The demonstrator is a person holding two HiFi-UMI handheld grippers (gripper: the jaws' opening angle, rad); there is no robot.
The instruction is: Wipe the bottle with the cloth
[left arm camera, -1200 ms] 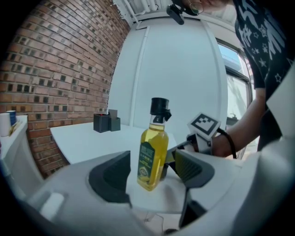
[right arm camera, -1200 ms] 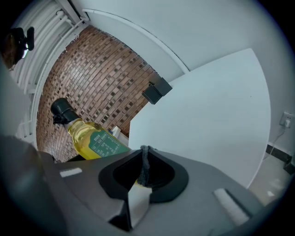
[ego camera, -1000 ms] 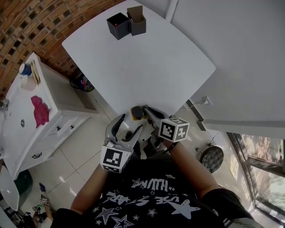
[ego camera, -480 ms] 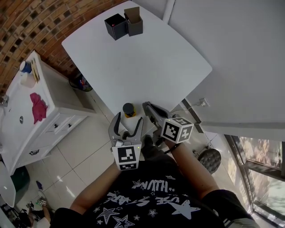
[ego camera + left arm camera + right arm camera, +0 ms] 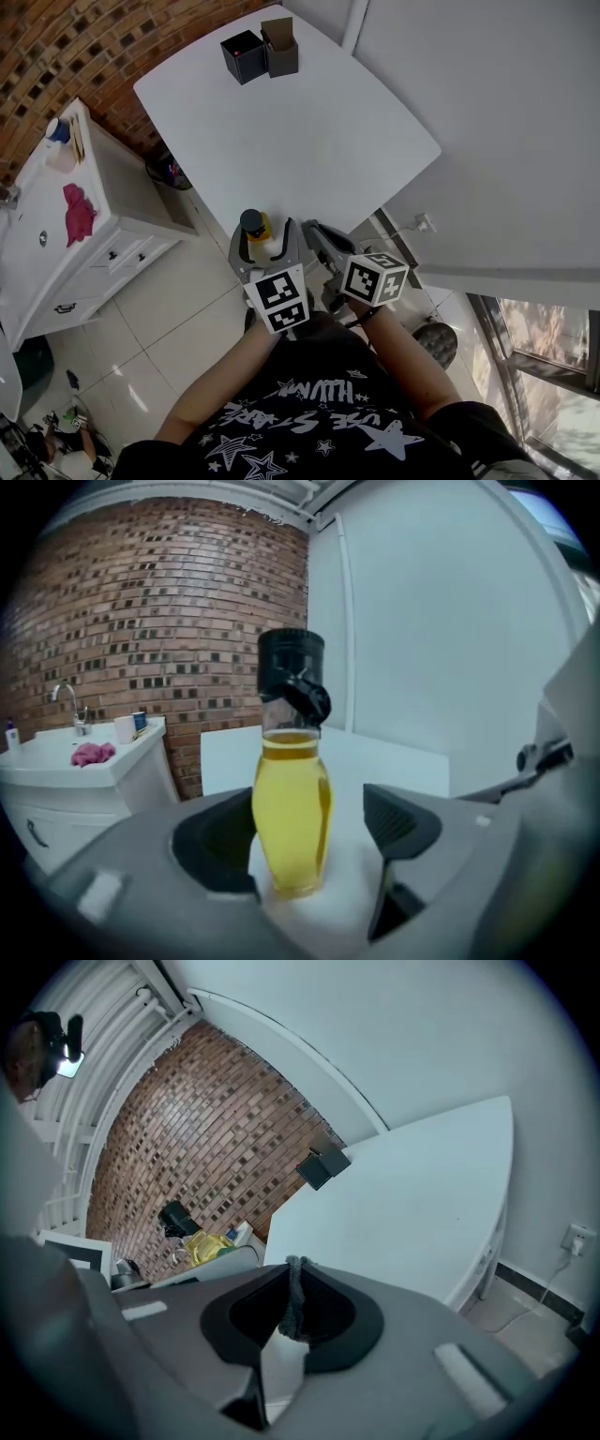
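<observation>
A clear bottle (image 5: pixel 291 799) of yellow liquid with a black cap stands upright on the near corner of the white table (image 5: pixel 309 141). My left gripper (image 5: pixel 305 841) sits around the bottle's lower half. Its jaws have just been opening, and a clear gap shows at the right pad (image 5: pixel 398 822). From above, the bottle (image 5: pixel 254 229) shows just ahead of the left gripper (image 5: pixel 265 247). My right gripper (image 5: pixel 293 1307) is shut on a thin grey cloth (image 5: pixel 295 1288), of which only an edge shows. It hovers to the right of the bottle (image 5: pixel 202 1243), apart from it.
Two dark boxes (image 5: pixel 262 52) stand at the table's far edge. A white sink cabinet (image 5: pixel 56 244) with a pink rag (image 5: pixel 78 212) lies to the left, against a brick wall. A white wall runs along the table's right side.
The left gripper carried the bottle from below the table's corner up onto it, righting it from a tilt. Its jaws widened. The right gripper drew slightly back and up.
</observation>
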